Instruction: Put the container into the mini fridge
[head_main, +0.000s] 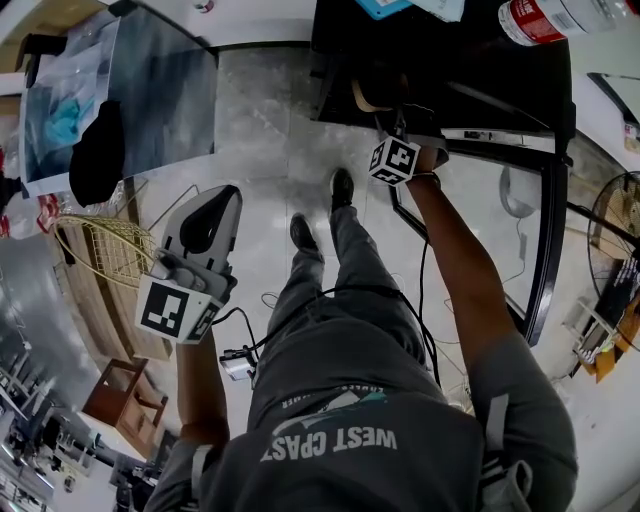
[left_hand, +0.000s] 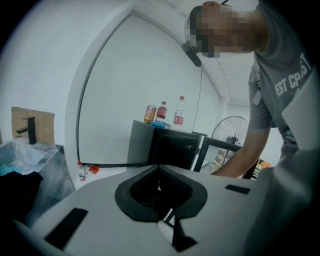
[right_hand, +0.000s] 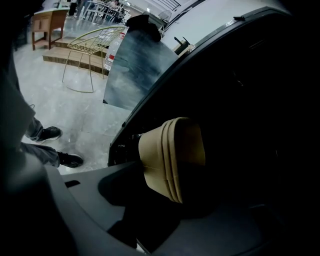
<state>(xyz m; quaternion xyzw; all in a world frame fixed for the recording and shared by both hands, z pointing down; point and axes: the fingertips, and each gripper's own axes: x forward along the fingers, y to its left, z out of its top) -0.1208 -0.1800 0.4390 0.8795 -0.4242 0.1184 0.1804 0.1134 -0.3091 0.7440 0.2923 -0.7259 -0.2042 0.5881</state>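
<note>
In the right gripper view a tan paper container (right_hand: 170, 157) lies sideways between the jaws of my right gripper (right_hand: 165, 200), which is shut on it, at the dark opening of the black mini fridge (right_hand: 240, 90). The head view shows the same container (head_main: 372, 93) at the fridge's (head_main: 470, 75) front, just beyond the right gripper (head_main: 388, 112) and its marker cube. The fridge door (head_main: 545, 230) stands open to the right. My left gripper (head_main: 222, 203) hangs well away at the left over the floor, its jaws shut together on nothing (left_hand: 159, 167).
Bottles (head_main: 545, 18) and a blue item stand on top of the fridge. A floor fan (head_main: 615, 215) is at the right. A yellow wire chair (head_main: 100, 245), a grey cabinet (head_main: 160, 90) and a wooden stool (head_main: 125, 400) are at the left. Cables lie on the floor near the person's feet.
</note>
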